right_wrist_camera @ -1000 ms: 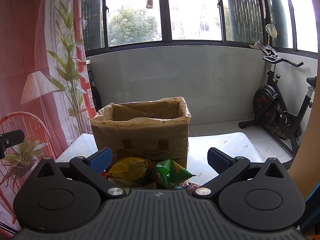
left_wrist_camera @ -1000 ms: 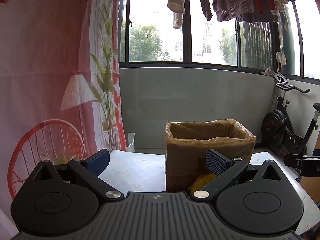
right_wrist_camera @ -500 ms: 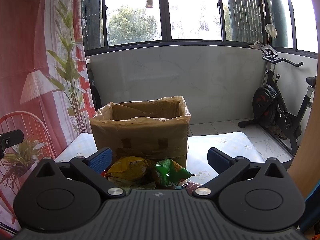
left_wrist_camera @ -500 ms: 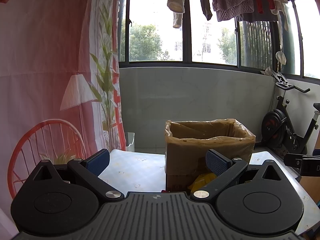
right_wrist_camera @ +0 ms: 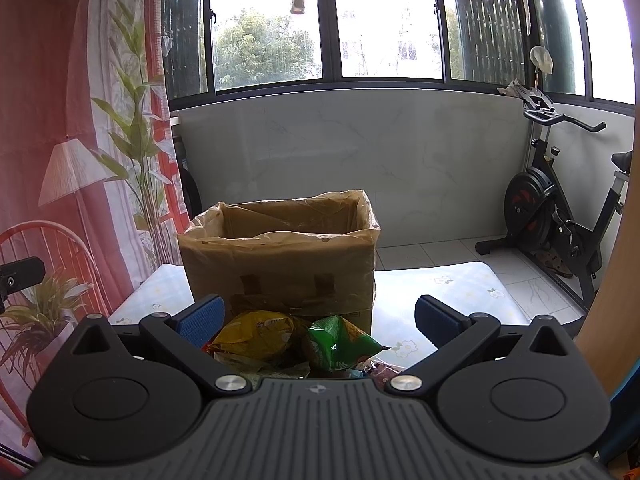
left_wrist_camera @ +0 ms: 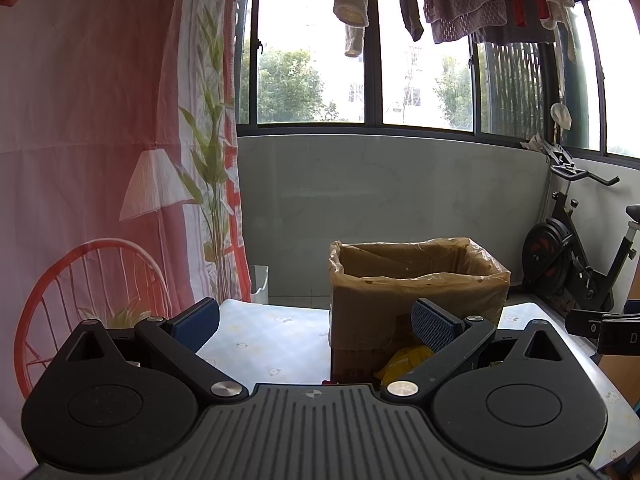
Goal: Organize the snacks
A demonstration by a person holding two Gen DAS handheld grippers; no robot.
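The left gripper [left_wrist_camera: 314, 318] is held wide apart with nothing between its blue-padded fingers [left_wrist_camera: 434, 319], above a pale patterned desk [left_wrist_camera: 276, 334]. A cardboard box [left_wrist_camera: 416, 284] lined with clear plastic stands open on the desk, with a yellow snack packet [left_wrist_camera: 404, 362] just in front of it. An exercise bike [left_wrist_camera: 572, 248] stands on the right, below windows.

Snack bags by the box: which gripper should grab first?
Right. The right gripper is open with the yellow bag and green bag just ahead between its fingers. The left gripper faces mostly bare table beside the cardboard box.
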